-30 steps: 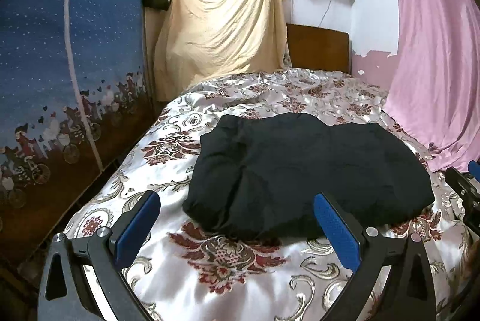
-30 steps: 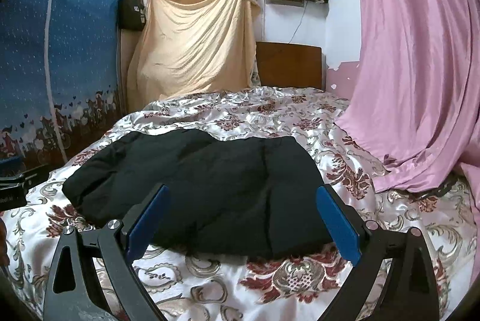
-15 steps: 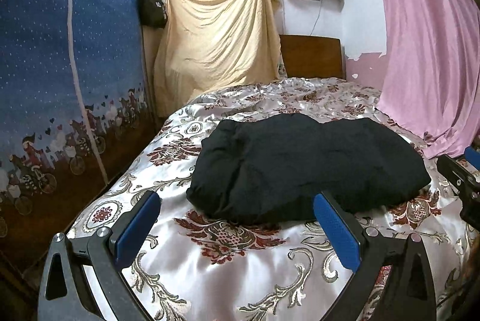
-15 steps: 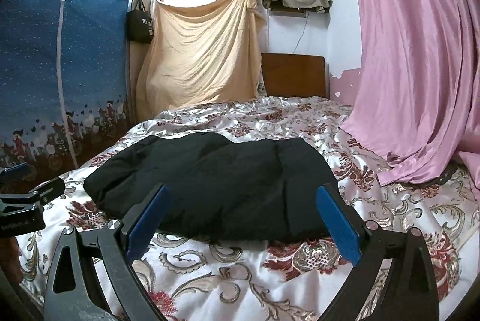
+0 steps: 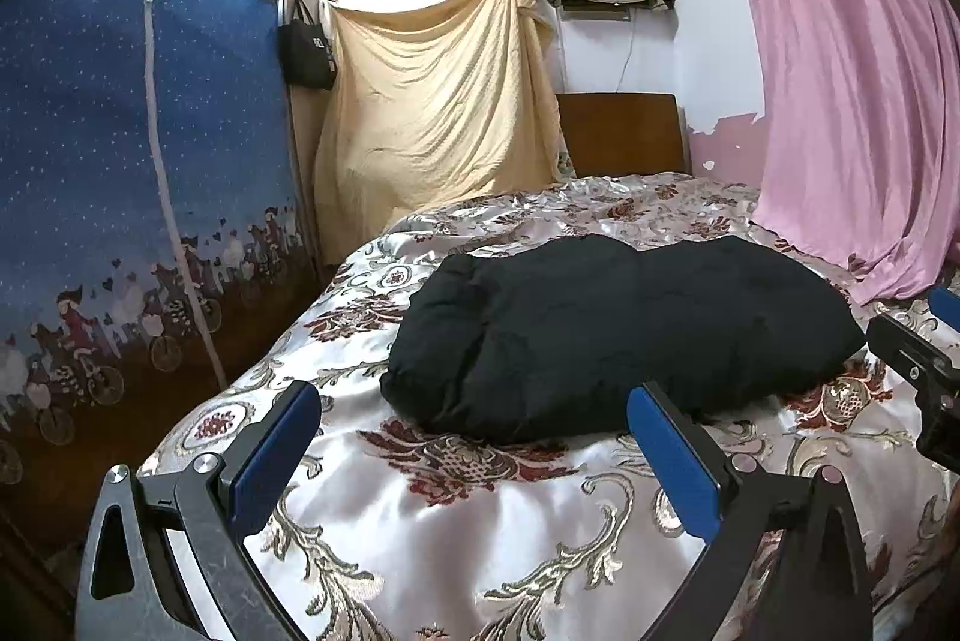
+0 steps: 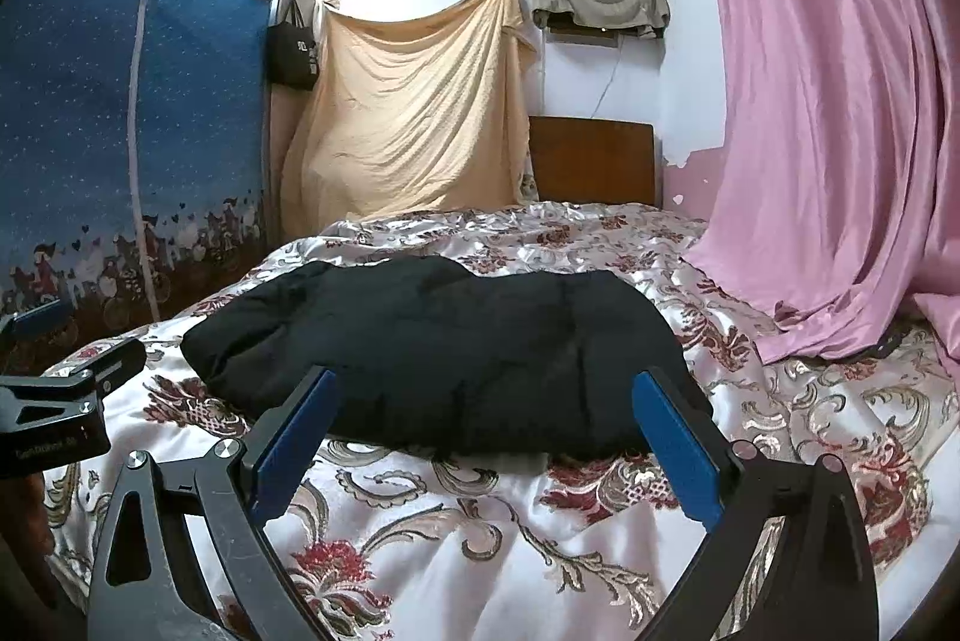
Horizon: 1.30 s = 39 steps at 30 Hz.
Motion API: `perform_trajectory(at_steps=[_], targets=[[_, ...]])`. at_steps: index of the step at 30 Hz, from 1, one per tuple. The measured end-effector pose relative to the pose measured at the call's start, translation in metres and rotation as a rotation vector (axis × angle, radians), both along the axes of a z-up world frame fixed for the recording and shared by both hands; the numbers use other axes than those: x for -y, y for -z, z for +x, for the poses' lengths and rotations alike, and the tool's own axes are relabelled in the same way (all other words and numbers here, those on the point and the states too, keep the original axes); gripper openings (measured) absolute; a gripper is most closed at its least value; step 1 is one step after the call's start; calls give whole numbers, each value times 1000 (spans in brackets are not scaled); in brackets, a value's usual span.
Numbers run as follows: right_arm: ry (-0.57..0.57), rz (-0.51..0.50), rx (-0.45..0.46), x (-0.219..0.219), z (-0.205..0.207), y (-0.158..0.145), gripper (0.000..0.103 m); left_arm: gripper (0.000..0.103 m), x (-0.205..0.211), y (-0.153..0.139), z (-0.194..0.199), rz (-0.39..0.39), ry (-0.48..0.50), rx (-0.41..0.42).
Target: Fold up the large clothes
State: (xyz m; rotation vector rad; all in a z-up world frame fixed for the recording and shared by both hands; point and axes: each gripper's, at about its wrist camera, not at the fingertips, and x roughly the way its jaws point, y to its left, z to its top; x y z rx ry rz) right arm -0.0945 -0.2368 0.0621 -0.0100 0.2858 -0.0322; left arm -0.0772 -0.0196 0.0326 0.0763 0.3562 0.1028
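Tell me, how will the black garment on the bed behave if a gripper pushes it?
The black garment looks puffy and padded, so it would probably squash and spring back. The bedspread looks satiny, so the bundle may slide rather than unfold.

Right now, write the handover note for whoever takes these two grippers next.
Left gripper: open, holding nothing, short of the garment's near edge.
Right gripper: open, holding nothing, also on the near side.
Black garment: lies on the floral bedspread as a thick, puffy bundle, untouched by either gripper.
Done: it looks folded into a compact block already.
Left: judge whether one more fold or some squaring up is needed; if so, probably grip the near edge at both ends. No other clothes to fold lie on the bed.
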Motion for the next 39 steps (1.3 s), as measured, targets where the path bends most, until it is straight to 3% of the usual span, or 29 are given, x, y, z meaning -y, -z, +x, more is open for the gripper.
perform_trajectory(at_steps=[39], targets=[[-11, 3, -46, 0, 9, 18, 96, 103, -5, 13, 4, -21, 18, -40]])
